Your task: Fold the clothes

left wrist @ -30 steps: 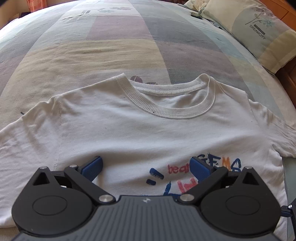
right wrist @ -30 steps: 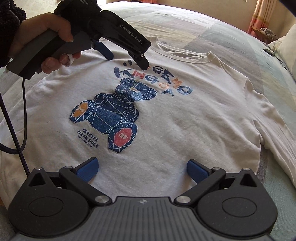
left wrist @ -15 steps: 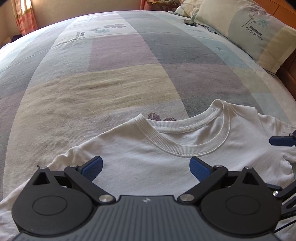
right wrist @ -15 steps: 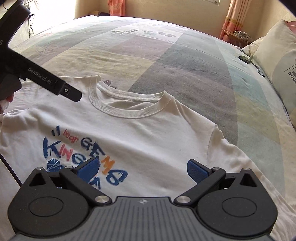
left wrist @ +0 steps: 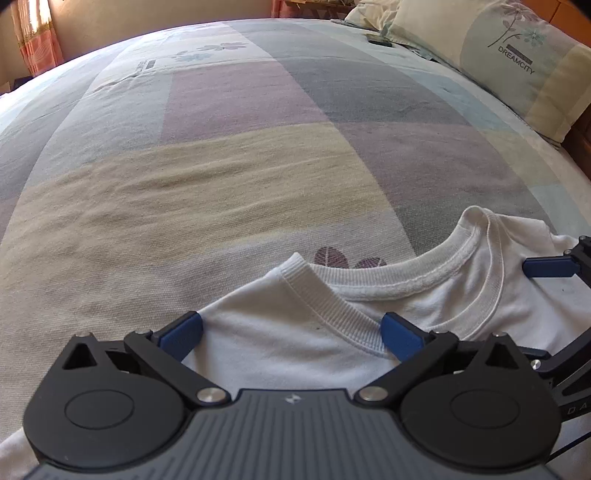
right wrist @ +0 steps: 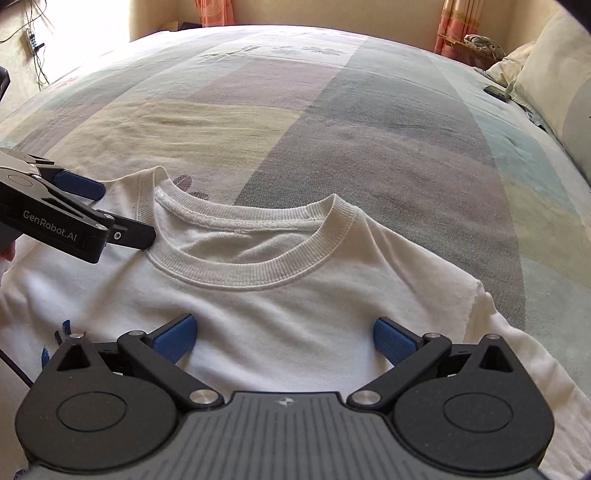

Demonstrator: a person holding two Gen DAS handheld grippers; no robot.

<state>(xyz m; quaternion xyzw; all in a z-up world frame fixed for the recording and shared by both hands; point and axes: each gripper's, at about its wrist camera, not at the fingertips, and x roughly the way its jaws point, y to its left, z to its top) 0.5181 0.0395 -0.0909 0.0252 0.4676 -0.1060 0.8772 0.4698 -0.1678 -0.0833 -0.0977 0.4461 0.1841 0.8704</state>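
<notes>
Shirt, white, lies flat on the bed, collar up. Left gripper and right gripper both gape wide over its shoulders, holding nothing. Only the right view shows a sleeve and blue print; only the left shows the lettered pillow. Orange curtains hang behind.

A wide bed is covered by a bedspread patterned in pastel blocks. Pillows are propped against a wooden headboard. Orange curtains are hung along cream walls, and strong daylight is cast from the left.
</notes>
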